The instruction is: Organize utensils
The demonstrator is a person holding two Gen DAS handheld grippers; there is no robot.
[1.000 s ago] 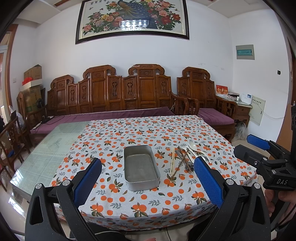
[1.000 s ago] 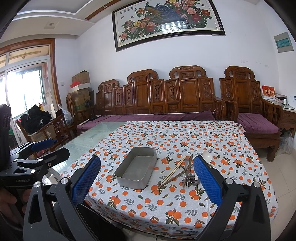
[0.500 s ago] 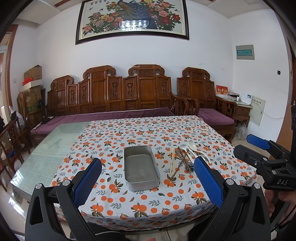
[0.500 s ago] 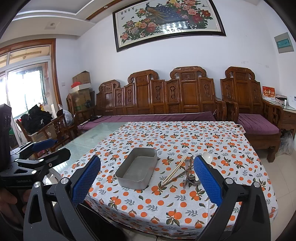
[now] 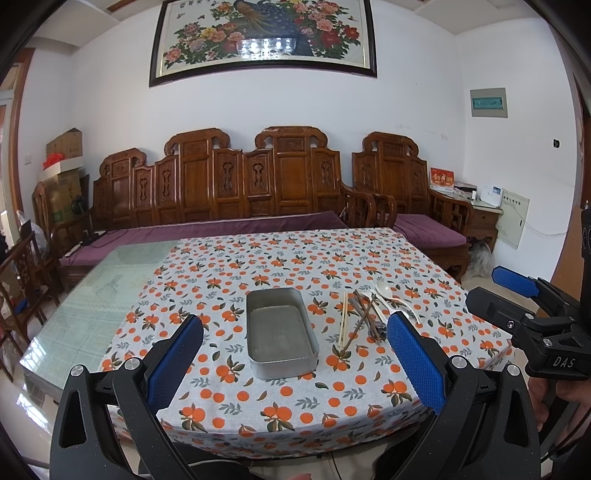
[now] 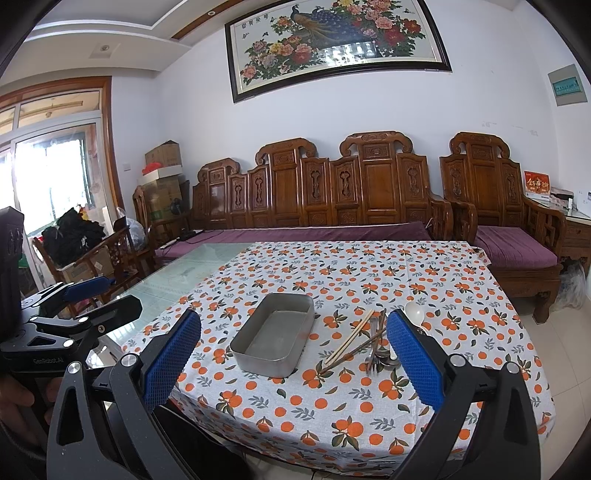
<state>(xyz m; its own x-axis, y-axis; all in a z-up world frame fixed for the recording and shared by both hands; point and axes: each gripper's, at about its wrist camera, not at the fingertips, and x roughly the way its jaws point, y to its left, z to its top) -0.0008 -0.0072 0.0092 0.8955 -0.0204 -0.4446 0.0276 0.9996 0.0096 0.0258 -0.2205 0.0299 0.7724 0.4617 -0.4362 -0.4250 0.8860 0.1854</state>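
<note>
Carved wooden benches [image 5: 258, 184] with purple cushions line the white wall under a framed flower painting [image 5: 264, 35], and in front of them stands a table [image 5: 122, 273] partly covered by an orange-patterned cloth [image 5: 295, 266].

From the left wrist view, the left gripper [image 5: 295, 363] hangs above the table's near edge with its blue-padded fingers [image 5: 173, 360] spread wide and holding nothing. A grey metal tray [image 5: 280, 332] sits on the cloth toward the near edge, its inside bare. Just beside it, on its right, lie pale chopsticks [image 5: 344, 319], dark chopsticks [image 5: 360, 315] crossing them, some metal cutlery [image 5: 376, 330] and a white spoon [image 5: 386, 293], all in a loose heap. The right gripper [image 5: 517, 295] shows at the right edge of this view, off the table's right side.

From the right wrist view, the right gripper [image 6: 295, 363] is also wide open and empty, above the near edge. The tray [image 6: 275, 334] lies at an angle, with the pale chopsticks [image 6: 351, 338], dark chopsticks [image 6: 354, 349], the cutlery [image 6: 376, 354] and the white spoon [image 6: 414, 314] just to its right. The left gripper [image 6: 74, 302] appears at the left, beyond the table's left edge, with a hand [image 6: 22, 402] gripping its handle.
</note>
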